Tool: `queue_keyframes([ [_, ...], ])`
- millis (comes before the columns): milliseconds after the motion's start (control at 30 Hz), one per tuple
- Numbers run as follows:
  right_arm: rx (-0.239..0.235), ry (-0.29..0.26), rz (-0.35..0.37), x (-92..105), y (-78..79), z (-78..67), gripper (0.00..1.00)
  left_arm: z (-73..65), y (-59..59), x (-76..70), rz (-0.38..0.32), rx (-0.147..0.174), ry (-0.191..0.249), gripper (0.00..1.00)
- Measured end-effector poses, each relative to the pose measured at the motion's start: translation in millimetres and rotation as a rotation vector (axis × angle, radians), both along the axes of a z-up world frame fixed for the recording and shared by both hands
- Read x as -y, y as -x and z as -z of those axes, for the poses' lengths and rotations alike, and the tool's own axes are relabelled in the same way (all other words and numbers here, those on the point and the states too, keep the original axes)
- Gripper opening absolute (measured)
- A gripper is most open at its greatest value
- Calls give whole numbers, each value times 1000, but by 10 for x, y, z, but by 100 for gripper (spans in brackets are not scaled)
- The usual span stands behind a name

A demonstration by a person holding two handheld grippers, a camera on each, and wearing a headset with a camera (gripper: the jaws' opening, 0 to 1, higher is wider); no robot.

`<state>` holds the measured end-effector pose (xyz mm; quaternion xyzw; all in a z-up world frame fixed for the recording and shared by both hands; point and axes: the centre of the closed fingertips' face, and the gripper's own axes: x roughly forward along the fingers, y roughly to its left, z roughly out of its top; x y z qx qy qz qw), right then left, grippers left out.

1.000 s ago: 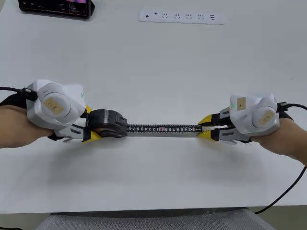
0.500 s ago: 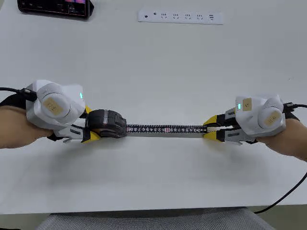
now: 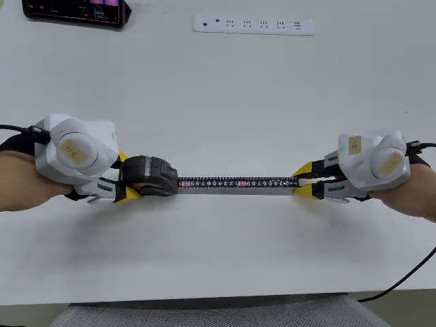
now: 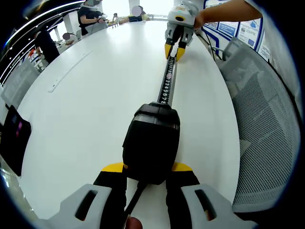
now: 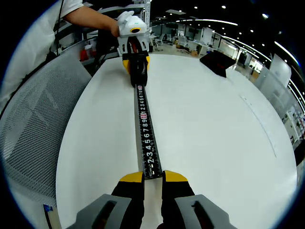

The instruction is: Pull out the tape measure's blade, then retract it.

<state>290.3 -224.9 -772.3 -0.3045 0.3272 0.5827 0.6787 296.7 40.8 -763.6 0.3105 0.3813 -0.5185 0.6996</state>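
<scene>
Right gripper [image 3: 303,180] is further right than a second ago and more blade [image 3: 238,182] is out; the case [image 3: 150,176] has barely shifted. Judgement: pull-out step in hand, retract not begun.

Blade runs flat just above the table [image 3: 218,88], taut and straight between the two grippers, printed face up. Case sits at the left end, low on the table, exit slot facing right so the blade leaves in line with the pull.

Left gripper [image 3: 127,176]: jaws clamped on the case from both sides, yellow tips on its flanks. This likely anchors the case so the pull draws blade and does not drag the body. Right gripper: jaws narrow, pinching the blade's free end; the end hook is hidden between the tips, so I can't tell if it is hooked or only squeezed. The opposed grips keep the blade from buckling.

Writing: the blade has white digits on black, runs of 1–9 repeating with a red mark at each ten; 2 to 9 read clearly in the right gripper view. No brand legible on the case. Tan stickers on both gripper housings, marks too small to read.

Further out: white power strip [image 3: 253,25] and a dark device [image 3: 75,10] at the far edge, well apart from the work.
</scene>
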Motion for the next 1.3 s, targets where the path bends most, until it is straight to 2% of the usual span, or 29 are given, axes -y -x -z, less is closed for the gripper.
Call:
queue_keyframes([
  [667, -2, 50, 26, 353, 27, 17, 9, -2, 0, 8, 0, 2, 0, 27],
  [967, -18, 50, 35, 346, 58, 9, 10, -3, -6, 10, 0, 7, -8, 27],
  [1300, -12, 71, 13, 342, 48, 14, 11, -10, -10, 25, -3, 21, -6, 27],
])
